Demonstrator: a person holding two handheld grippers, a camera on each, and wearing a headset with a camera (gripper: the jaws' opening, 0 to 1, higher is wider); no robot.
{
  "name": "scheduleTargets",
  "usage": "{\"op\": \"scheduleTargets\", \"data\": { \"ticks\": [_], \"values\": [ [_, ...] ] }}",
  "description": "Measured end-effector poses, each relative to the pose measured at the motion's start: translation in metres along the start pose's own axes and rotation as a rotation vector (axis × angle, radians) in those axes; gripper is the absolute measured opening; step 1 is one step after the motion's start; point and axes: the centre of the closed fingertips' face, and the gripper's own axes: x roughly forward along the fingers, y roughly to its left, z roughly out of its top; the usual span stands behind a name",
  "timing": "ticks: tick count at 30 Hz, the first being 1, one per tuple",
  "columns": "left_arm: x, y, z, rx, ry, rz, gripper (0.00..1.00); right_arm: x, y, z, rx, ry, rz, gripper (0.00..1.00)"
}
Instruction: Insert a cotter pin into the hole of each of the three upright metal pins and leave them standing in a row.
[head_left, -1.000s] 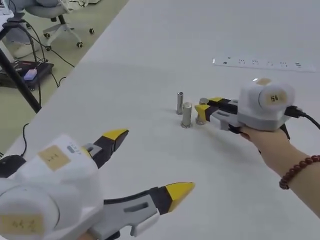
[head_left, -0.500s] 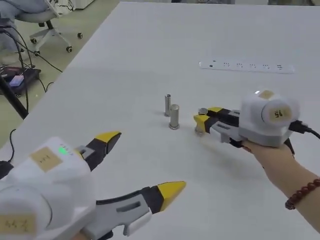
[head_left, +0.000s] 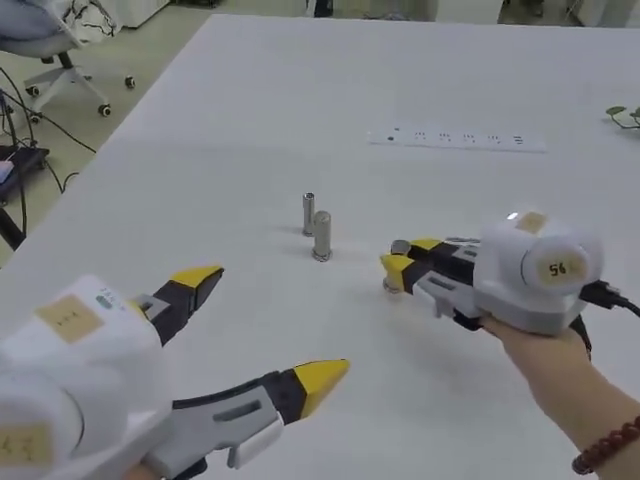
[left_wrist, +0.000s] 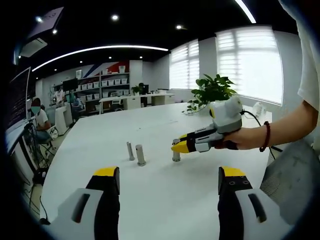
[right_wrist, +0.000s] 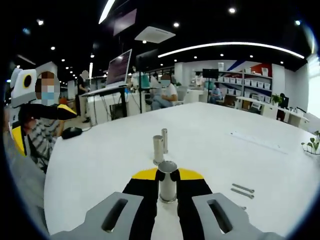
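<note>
Three cylindrical metal pins stand upright on the white table (head_left: 200, 130).

1. Thin pin (head_left: 308, 214): slender, plain grey, the farthest of the three in the head view. It stands free.
2. Thick pin (head_left: 321, 236): wider body with a flared base. It stands just beside the thin pin, on the nearer side, and is apart from it.
3. Held pin (right_wrist: 167, 182): thick, with a rounded top. It stands upright between the jaws of the right gripper (head_left: 410, 257), which close against its sides, and is set apart to the right of the other two.

Two cotter pins (right_wrist: 242, 190) lie flat on the table side by side, roughly parallel, to the right of the held pin in the right gripper view.
</note>
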Motion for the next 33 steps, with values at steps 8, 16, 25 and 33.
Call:
{"op": "scheduleTargets", "data": {
  "ticks": [8,16,25,33],
  "values": [
    [-0.002,-0.002,0.004,0.0,-0.016,-0.009,0.8,-0.017,0.006,-0.004,0.025,-0.008,-0.062,0.13],
    [-0.003,-0.006,0.004,0.0,-0.021,-0.02,0.79,-0.032,0.009,-0.011,0.058,-0.012,-0.141,0.13],
    [-0.003,-0.011,0.005,0.005,-0.022,-0.032,0.79,-0.043,0.011,-0.022,0.081,0.0,-0.199,0.13],
    [-0.002,-0.014,0.004,0.005,-0.022,-0.039,0.79,-0.048,0.009,-0.032,0.09,0.017,-0.208,0.13]
  ]
}}
